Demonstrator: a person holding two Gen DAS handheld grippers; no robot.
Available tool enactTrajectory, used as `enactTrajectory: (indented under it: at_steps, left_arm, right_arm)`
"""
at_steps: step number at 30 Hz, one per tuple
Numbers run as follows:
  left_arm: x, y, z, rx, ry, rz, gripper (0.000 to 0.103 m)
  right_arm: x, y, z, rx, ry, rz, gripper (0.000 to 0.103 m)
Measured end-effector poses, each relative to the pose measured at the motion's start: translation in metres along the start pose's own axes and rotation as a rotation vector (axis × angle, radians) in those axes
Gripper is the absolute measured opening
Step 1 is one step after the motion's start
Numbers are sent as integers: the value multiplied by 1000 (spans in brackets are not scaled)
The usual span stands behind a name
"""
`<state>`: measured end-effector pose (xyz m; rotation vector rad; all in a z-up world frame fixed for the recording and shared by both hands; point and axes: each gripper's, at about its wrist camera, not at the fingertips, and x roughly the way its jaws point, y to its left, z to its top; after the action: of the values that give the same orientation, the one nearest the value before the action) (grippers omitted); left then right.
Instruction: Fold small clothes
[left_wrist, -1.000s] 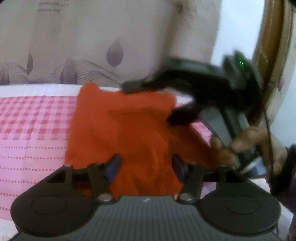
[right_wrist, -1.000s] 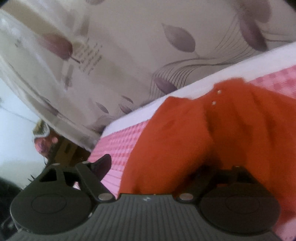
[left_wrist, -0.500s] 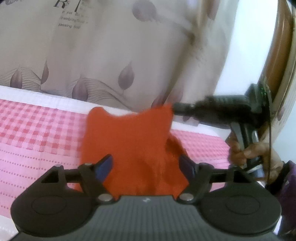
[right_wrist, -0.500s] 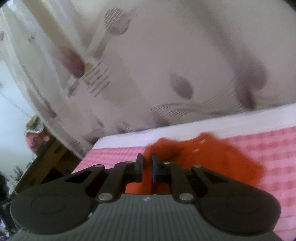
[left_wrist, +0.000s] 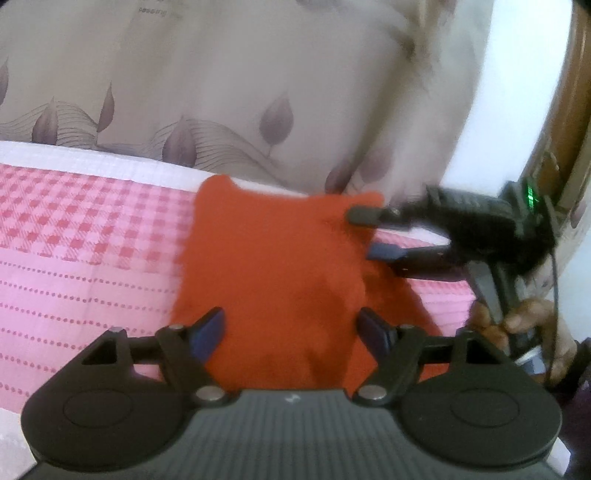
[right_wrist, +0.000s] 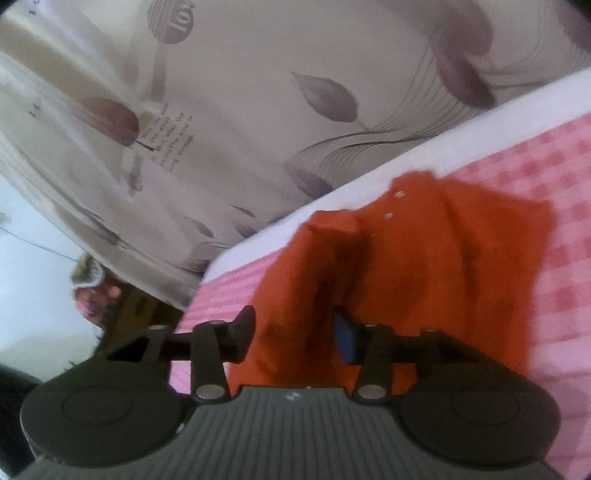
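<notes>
- An orange garment (left_wrist: 273, 266) lies partly folded on a pink checked bedspread (left_wrist: 85, 236), near its white far edge and a leaf-print curtain (left_wrist: 221, 92).
- The left gripper (left_wrist: 291, 328) hovers over the near hem, its 2 fingers spread wide and pinching nothing.
- The right gripper (right_wrist: 291, 332), held in a person's hand (left_wrist: 517, 325), has just been opening; cloth sits between its parted fingers, unpinched.
- The step looks like a fold in progress. Next, each gripper likely needs a fresh pinch on an edge.
- No containers are visible.

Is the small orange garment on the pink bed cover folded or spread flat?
Partly folded: the small orange garment shows one side doubled over, a raised crease beside its snaps.
</notes>
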<state>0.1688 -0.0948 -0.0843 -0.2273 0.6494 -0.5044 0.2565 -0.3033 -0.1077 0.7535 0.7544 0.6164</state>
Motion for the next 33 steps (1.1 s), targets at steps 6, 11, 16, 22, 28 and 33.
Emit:
enactTrajectory:
  at_steps: [6,11,16,22,28,33]
  left_arm:
    - [3,-2,-4,29,3,0,78]
    - [-3,-1,-2,18,1,0,78]
    - [-14,-8,8,25,-35,-10,78]
    - [-18,-19,17,39,-63,-36,78]
    - [-5,-26,12,75,-40,-11,78]
    - [6,-15,6,55,-9,9,78]
  right_arm:
    - [40,11,-2,-20,63,-28,52]
    - [41,29,-7,-128,57,-49,20]
    - [12,51,13,-233,24,-73,13]
    - [-32,43,45,-278,-20,-148,12]
    - [-47,-3,45,-201,-33,-208,12]
    - [-46,-23,28,-24,-34,-50,21]
